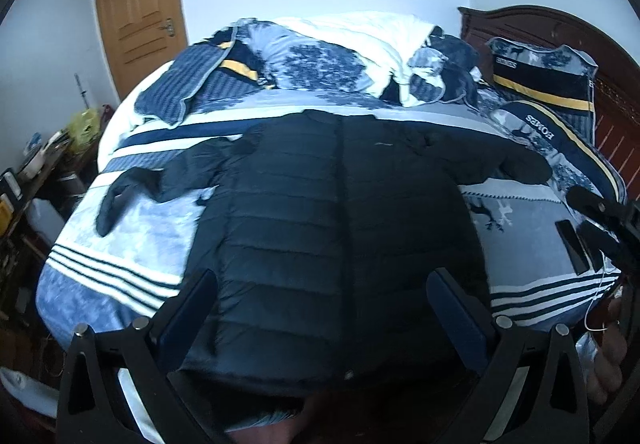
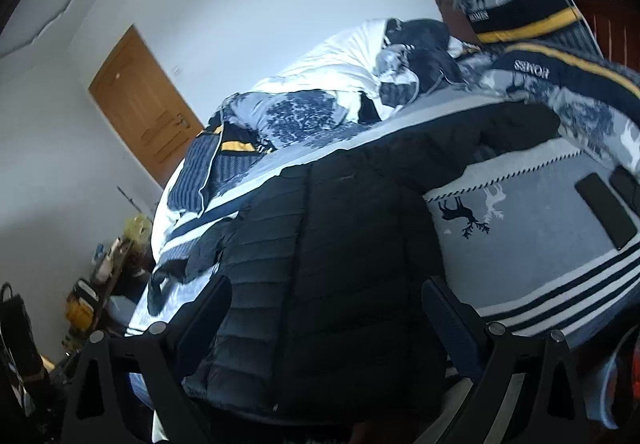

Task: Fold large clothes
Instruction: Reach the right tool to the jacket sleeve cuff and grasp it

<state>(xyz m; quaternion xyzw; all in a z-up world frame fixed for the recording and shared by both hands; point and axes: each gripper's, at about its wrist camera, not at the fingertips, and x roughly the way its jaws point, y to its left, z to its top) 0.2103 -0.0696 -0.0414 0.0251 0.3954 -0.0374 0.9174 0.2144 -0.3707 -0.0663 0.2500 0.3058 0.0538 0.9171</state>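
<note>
Your dark puffer jacket (image 1: 340,212) lies flat on the bed (image 1: 120,244), long axis running straight away from you, hem nearest both the left gripper (image 1: 320,308) and right gripper (image 2: 326,318), fingers wide, holding nothing.

Quilted matt jacket (image 1: 340,212), varnished wooden headboard (image 1: 560,28)

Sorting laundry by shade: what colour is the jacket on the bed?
Black, with quilted horizontal stitching; the jacket shows best in the left wrist view.
</note>
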